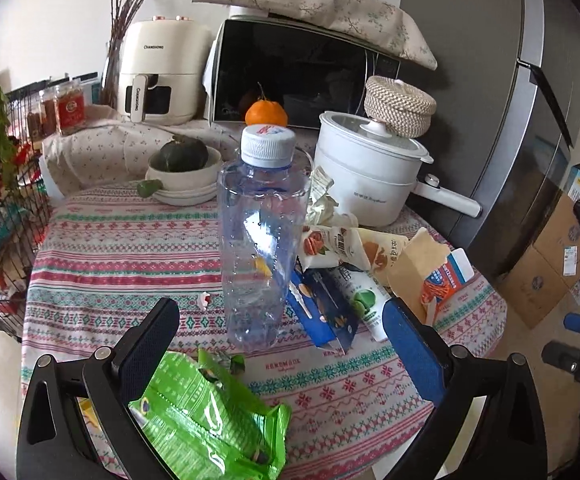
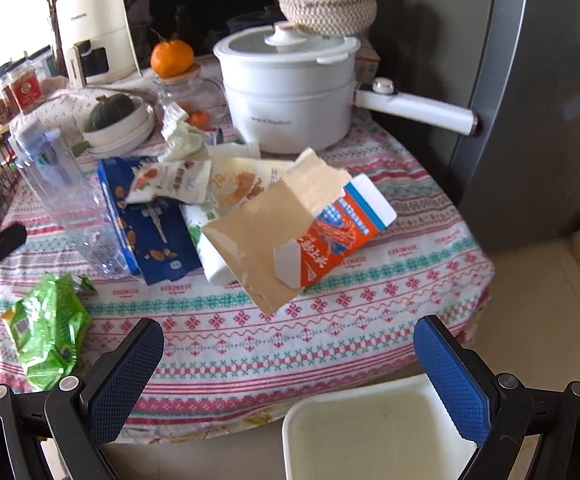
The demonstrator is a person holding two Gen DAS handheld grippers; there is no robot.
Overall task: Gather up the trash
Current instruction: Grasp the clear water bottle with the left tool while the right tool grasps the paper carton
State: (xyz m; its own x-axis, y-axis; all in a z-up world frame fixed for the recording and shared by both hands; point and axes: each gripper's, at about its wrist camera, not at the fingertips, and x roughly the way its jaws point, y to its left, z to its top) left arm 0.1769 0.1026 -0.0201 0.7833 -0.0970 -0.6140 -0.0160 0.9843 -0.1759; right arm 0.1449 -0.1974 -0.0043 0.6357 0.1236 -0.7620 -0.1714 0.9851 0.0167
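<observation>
A white plastic bin (image 2: 373, 432) is seen below the near edge of the round table covered by a patterned cloth (image 2: 309, 336). Both the left gripper (image 1: 282, 316) and right gripper (image 2: 290, 340) are spread wide, empty. A crumpled green wrapper (image 1: 214, 412) lies at the near edge; behind it a clear plastic bottle (image 1: 258, 236) stands upright, cap up, beside a torn orange carton (image 2: 301, 224) pointing toward the grey fridge (image 2: 529, 80).

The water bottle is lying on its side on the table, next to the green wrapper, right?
Not quite. In the left wrist view the water bottle stands upright, cap on top, on the table. The green wrapper does lie next to it.
</observation>
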